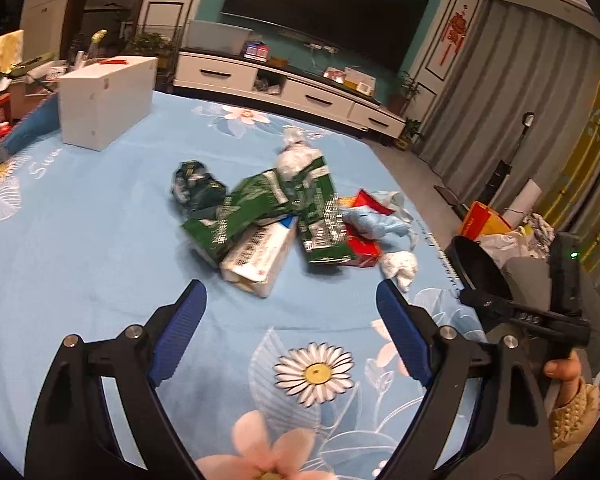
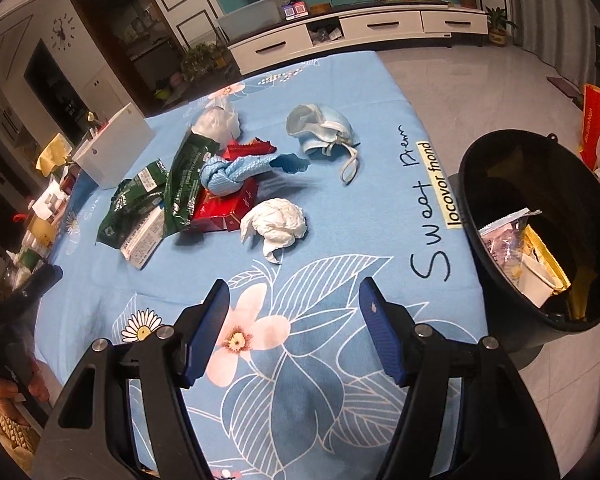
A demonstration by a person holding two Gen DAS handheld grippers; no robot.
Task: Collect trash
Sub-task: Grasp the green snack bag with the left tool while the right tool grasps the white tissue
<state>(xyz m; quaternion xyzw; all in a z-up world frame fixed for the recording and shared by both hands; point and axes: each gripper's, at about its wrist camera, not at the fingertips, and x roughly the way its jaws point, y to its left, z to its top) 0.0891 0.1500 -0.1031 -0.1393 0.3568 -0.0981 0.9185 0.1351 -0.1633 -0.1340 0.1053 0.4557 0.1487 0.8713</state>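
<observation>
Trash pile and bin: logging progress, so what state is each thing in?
Left gripper: open, empty.
Right gripper: open, empty.
Black bin: upright, partly filled.
White tissue: crumpled, on the cloth.
Face mask: crumpled, apart from the pile.
Green wrappers: torn, piled.

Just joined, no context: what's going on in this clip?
A person holding a gripper in each hand is clearing trash off a table with a blue floral cloth. Both the left gripper and the right gripper are open and empty, hovering short of the pile. Green wrappers, a crumpled white tissue and a blue face mask lie on the cloth. The black bin beside the table already holds some wrappers.
</observation>
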